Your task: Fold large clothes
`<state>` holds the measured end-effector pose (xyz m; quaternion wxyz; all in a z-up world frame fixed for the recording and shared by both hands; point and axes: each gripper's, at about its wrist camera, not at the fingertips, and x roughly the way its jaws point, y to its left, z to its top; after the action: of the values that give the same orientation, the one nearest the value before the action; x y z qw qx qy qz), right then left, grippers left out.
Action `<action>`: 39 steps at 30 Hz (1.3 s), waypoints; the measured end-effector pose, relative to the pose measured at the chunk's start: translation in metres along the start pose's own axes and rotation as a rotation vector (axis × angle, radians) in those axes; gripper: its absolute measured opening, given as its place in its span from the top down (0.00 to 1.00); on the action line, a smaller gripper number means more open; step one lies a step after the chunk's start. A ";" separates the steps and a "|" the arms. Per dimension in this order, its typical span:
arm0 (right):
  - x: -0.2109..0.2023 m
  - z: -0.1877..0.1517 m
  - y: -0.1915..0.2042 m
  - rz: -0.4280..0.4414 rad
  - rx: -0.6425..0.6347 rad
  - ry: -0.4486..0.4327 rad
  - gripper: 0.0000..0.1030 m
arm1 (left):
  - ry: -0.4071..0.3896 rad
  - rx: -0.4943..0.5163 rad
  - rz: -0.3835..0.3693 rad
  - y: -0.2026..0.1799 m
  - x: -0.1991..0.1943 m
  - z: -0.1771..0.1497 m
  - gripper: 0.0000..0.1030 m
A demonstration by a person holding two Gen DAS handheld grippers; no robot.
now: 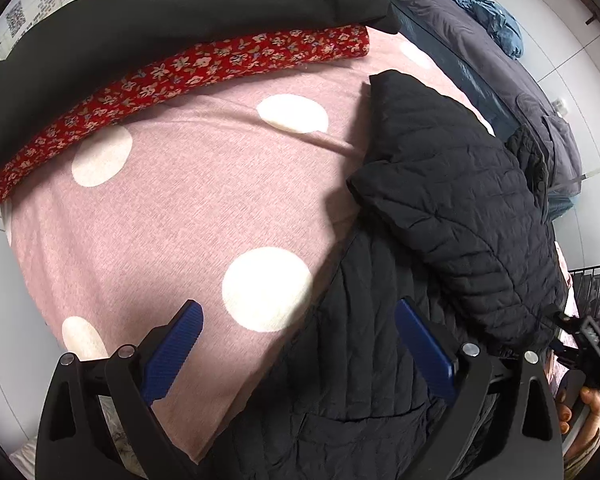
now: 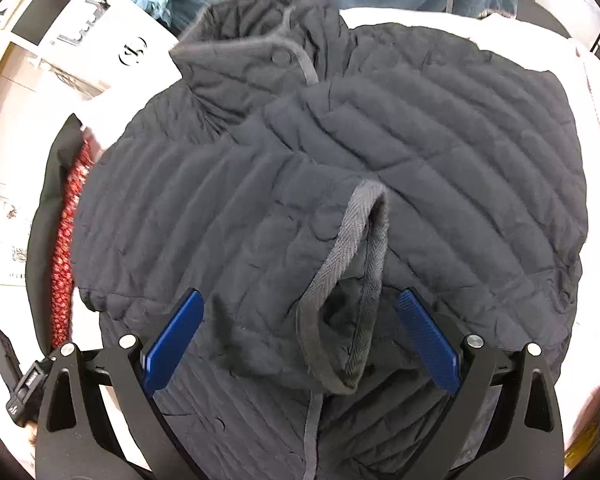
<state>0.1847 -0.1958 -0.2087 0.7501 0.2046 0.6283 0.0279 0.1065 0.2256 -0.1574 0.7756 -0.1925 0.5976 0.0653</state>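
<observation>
Jacket: we see a black quilted puffer jacket [image 2: 380, 168] spread over a pink bedcover with large white dots [image 1: 172, 200]; both sleeves lie folded across its front.
Landmark: we place everything from the jacket's grey-taped sleeve cuff [image 2: 352, 280], which stands open on top of the jacket body.
Right gripper: our right gripper [image 2: 300, 340] hangs right over the cuff, its blue pads spread wide on either side of it and gripping nothing.
Left gripper: our left gripper [image 1: 300, 344] is just as wide apart and empty, one blue pad over the pink cover, the other over the jacket's edge.
Long axis: from the cuff, the jacket runs straight ahead to its stand-up collar with a snap button [image 2: 268, 56], so its length lies along the right gripper's fingers.
Nearer hand: we judge the right gripper the nearer to the cuff; the left sits off at the jacket's side border.
Beyond the jacket: on the far side from the cuff, a folded red floral cloth [image 1: 172, 80] lies under a folded black garment [image 1: 180, 12], both well apart from the jacket.
Next move: we judge the fold must run along that collar-to-hem line, with the loose cuff tucked flat first.
</observation>
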 end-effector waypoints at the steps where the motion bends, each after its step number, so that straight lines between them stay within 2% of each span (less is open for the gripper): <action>1: 0.008 -0.001 -0.002 -0.015 0.000 0.020 0.22 | 0.001 0.008 -0.002 -0.003 0.001 0.001 0.08; 2: 0.013 0.000 -0.004 -0.008 -0.003 0.034 0.41 | 0.003 0.015 -0.004 -0.005 0.002 0.001 0.08; 3: 0.017 -0.001 -0.004 0.000 -0.007 0.052 0.48 | 0.005 0.025 -0.006 -0.008 0.003 0.001 0.08; 4: 0.017 -0.001 -0.003 0.005 -0.014 0.049 0.68 | 0.006 0.033 -0.008 -0.011 0.003 0.001 0.08; 5: 0.011 -0.001 0.002 0.021 -0.036 0.029 0.81 | 0.006 0.038 -0.009 -0.013 0.004 0.000 0.08; 6: 0.003 0.000 0.008 0.009 -0.071 0.000 0.86 | 0.005 0.047 -0.010 -0.015 0.004 -0.001 0.08; 7: -0.013 0.000 0.018 -0.027 -0.131 -0.071 0.89 | 0.006 0.053 -0.009 -0.017 0.005 -0.002 0.08; 10: -0.054 0.003 0.032 -0.109 -0.227 -0.243 0.91 | 0.015 0.060 -0.011 -0.020 0.009 -0.003 0.08; 12: -0.075 0.015 0.031 -0.155 -0.235 -0.323 0.91 | 0.019 0.062 -0.012 -0.022 0.011 -0.004 0.08; 13: -0.076 0.020 0.032 -0.165 -0.224 -0.328 0.91 | 0.020 0.064 -0.012 -0.023 0.011 -0.004 0.08; 14: -0.072 0.030 0.024 -0.165 -0.199 -0.298 0.91 | 0.020 0.067 -0.013 -0.024 0.012 -0.004 0.08; 16: -0.050 0.047 0.004 -0.127 -0.125 -0.170 0.90 | 0.022 0.073 -0.016 -0.026 0.012 -0.006 0.08; 17: -0.035 0.050 -0.013 -0.103 -0.052 -0.107 0.85 | 0.022 0.078 -0.017 -0.027 0.012 -0.007 0.08; 18: -0.027 0.048 -0.021 -0.097 -0.013 -0.085 0.79 | 0.022 0.083 -0.016 -0.029 0.012 -0.007 0.08; 20: -0.012 0.041 -0.034 -0.120 0.025 -0.040 0.40 | 0.018 0.099 -0.007 -0.032 0.012 -0.009 0.08; 22: -0.004 0.034 -0.044 -0.136 0.048 -0.022 0.32 | 0.020 0.109 0.001 -0.033 0.013 -0.011 0.08; 26: -0.002 0.019 -0.049 -0.138 0.083 -0.025 0.30 | 0.032 0.118 0.012 -0.031 0.015 -0.014 0.08; 34: -0.023 -0.001 -0.035 -0.239 -0.038 -0.050 0.30 | 0.014 0.152 0.021 -0.042 0.013 -0.011 0.08; 39: -0.033 -0.021 -0.043 -0.224 -0.069 -0.045 0.27 | 0.006 0.211 0.026 -0.054 0.012 -0.011 0.08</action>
<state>0.1483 -0.2391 -0.1951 0.7691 0.1076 0.6288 -0.0390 0.1176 0.1701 -0.1596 0.7888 -0.1024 0.6060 0.0114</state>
